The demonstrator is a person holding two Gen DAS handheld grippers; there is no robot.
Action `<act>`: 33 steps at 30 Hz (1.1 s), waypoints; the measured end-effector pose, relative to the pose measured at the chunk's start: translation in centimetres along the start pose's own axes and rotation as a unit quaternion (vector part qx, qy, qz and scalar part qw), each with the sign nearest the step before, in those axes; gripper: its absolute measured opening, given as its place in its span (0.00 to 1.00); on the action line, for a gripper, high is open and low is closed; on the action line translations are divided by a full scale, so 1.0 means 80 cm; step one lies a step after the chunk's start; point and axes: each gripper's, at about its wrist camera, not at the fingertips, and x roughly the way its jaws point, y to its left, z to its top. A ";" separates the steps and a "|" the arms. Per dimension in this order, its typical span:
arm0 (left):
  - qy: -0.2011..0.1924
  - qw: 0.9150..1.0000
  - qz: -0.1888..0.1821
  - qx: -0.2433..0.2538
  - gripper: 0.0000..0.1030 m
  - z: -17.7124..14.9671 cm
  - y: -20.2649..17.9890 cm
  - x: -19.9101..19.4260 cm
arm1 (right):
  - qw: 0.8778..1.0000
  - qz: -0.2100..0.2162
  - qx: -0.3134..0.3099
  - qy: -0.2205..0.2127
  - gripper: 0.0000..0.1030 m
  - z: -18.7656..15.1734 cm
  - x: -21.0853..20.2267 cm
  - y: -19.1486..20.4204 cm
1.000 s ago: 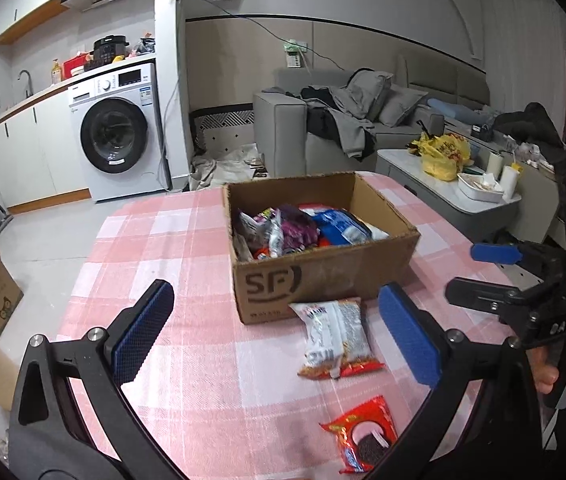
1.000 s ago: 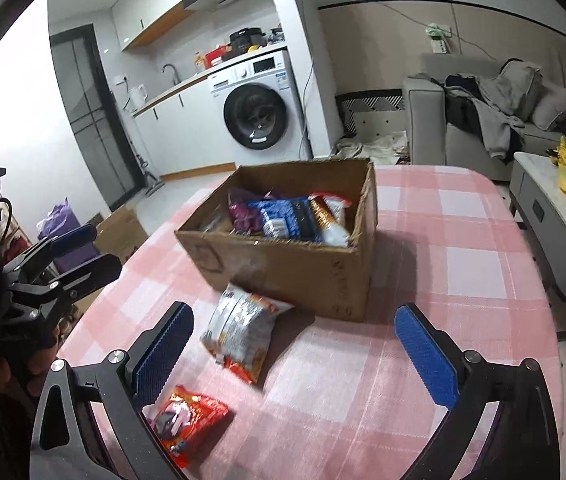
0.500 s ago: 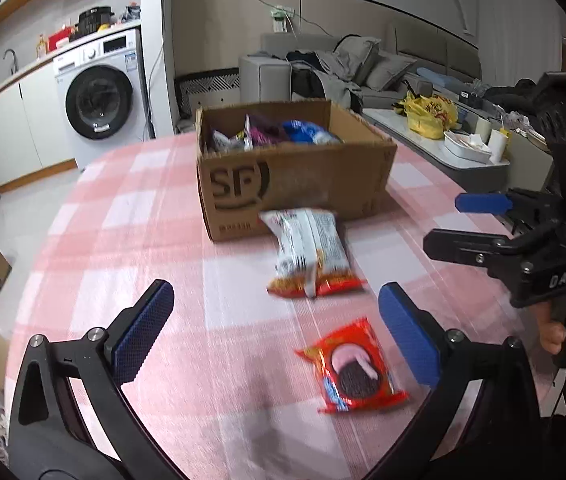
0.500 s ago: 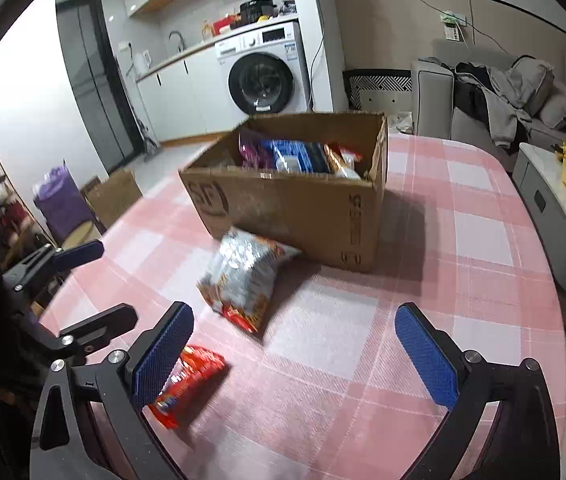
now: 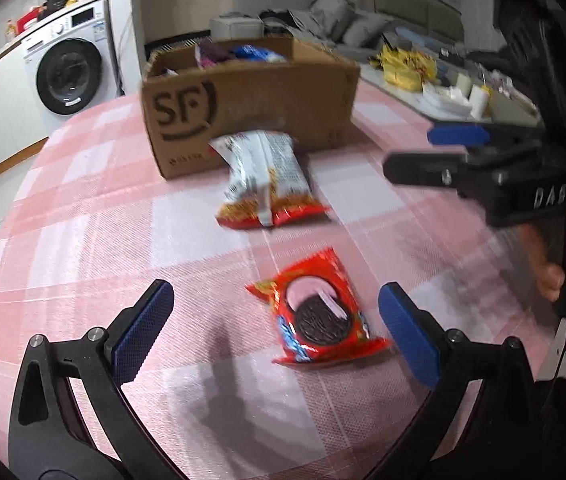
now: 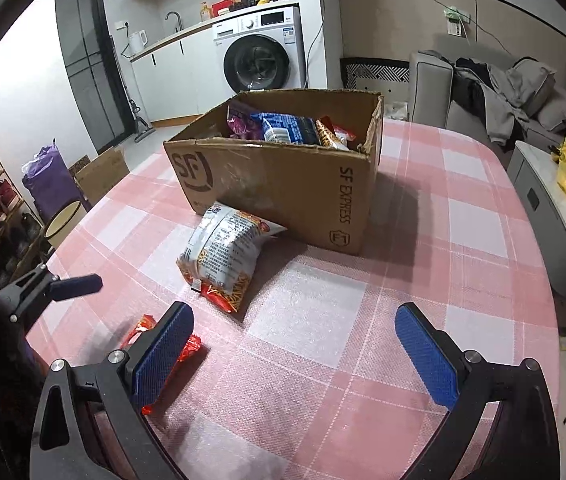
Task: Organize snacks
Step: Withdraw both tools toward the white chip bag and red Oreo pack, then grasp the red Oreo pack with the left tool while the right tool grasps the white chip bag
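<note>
the cardboard box bears a black "sf" logo on its long front wall and "sf express" running down its short side wall. the right gripper body reads "das". print on the snack packets is too blurred to read.

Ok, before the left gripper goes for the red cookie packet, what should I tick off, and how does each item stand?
1. Left gripper open: ok.
2. Red cookie packet between its fingers: ok, lying nearer the right finger.
3. Packet free of the noodle bag: ok, apart.
4. Right gripper open and empty: ok.
5. Cardboard box open on top: ok.
6. Room left in the box: cannot tell.
</note>
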 end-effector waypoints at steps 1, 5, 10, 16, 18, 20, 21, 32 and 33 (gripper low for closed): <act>0.005 1.000 -0.002 0.002 0.99 -0.001 -0.001 0.003 | 1.000 0.001 0.000 0.001 1.00 0.000 0.001 0.000; 0.028 0.999 -0.023 0.003 0.98 -0.004 -0.006 0.016 | 1.000 0.003 -0.002 0.006 1.00 -0.002 0.007 0.002; 0.048 0.998 -0.043 -0.003 0.74 -0.011 -0.008 0.027 | 1.000 0.003 -0.002 0.007 1.00 -0.002 0.010 0.002; 0.034 0.997 -0.065 -0.014 0.41 -0.011 -0.001 0.025 | 1.000 0.002 0.001 0.009 1.00 -0.002 0.012 0.002; 0.024 0.998 -0.062 -0.022 0.41 -0.009 0.004 0.023 | 1.000 0.002 0.000 0.009 1.00 -0.002 0.013 0.002; 0.018 0.998 -0.056 -0.031 0.41 -0.005 0.012 0.023 | 1.000 0.003 0.000 0.009 1.00 -0.002 0.013 0.002; 0.015 0.998 -0.056 -0.036 0.41 -0.004 0.017 0.022 | 1.000 0.003 0.000 0.010 1.00 -0.002 0.014 0.002; -0.018 0.997 -0.024 -0.075 0.41 0.023 0.074 0.026 | 1.000 0.017 0.016 0.020 1.00 -0.005 0.035 0.006; -0.020 0.996 -0.023 -0.080 0.41 0.028 0.079 0.028 | 0.999 0.021 0.020 0.020 1.00 -0.005 0.037 0.007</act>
